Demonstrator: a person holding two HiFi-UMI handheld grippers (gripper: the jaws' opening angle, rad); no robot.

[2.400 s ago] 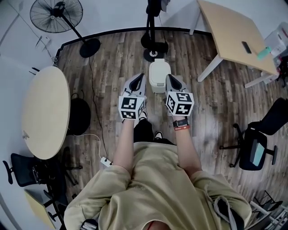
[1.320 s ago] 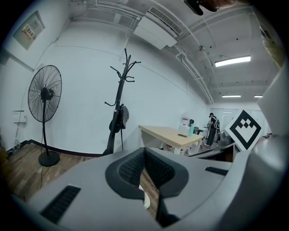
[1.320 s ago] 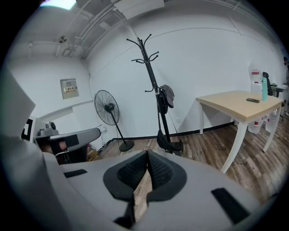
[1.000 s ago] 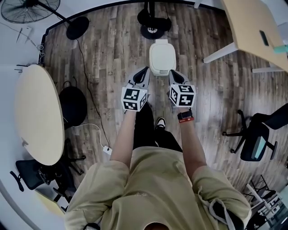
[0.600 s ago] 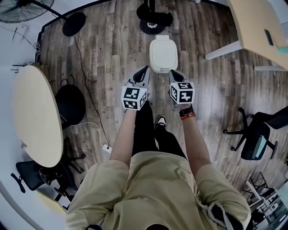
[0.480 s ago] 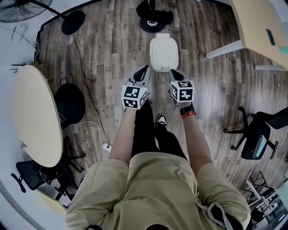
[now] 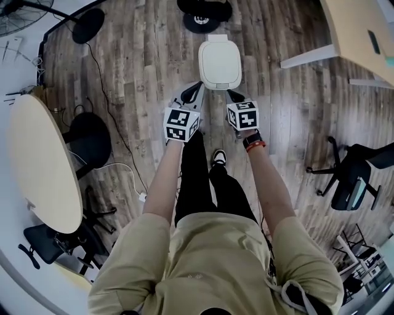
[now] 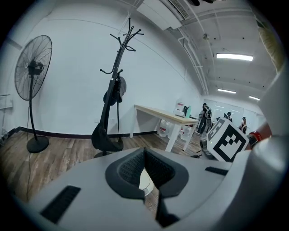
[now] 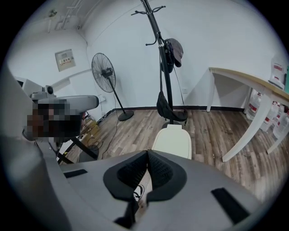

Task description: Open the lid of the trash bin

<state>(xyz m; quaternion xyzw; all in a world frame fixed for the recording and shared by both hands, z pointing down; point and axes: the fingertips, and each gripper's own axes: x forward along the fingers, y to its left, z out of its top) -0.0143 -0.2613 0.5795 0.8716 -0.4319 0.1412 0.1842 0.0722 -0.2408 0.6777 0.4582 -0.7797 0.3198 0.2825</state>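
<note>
The white trash bin point(image 7: 220, 64) stands on the wood floor straight ahead, and its lid lies flat and closed. My left gripper point(image 7: 192, 94) is shut and empty, with its tip just off the bin's near left corner. My right gripper point(image 7: 233, 96) is also shut and empty, by the near right corner. Whether either one touches the bin cannot be told. In the right gripper view the bin point(image 9: 174, 140) shows just beyond the right gripper point(image 9: 147, 158). In the left gripper view a sliver of the bin point(image 8: 145, 181) shows behind the left gripper point(image 8: 144, 155).
A coat stand base point(image 7: 205, 8) sits right behind the bin and a fan base point(image 7: 88, 25) at the far left. A round table point(image 7: 37, 166) and a black bag point(image 7: 89, 140) are on the left. A desk point(image 7: 363, 31) and an office chair point(image 7: 354, 184) are on the right.
The person has stepped toward the bin. Both grippers have moved forward from short of it to its near edge. Both stay shut, and the lid has not moved.
</note>
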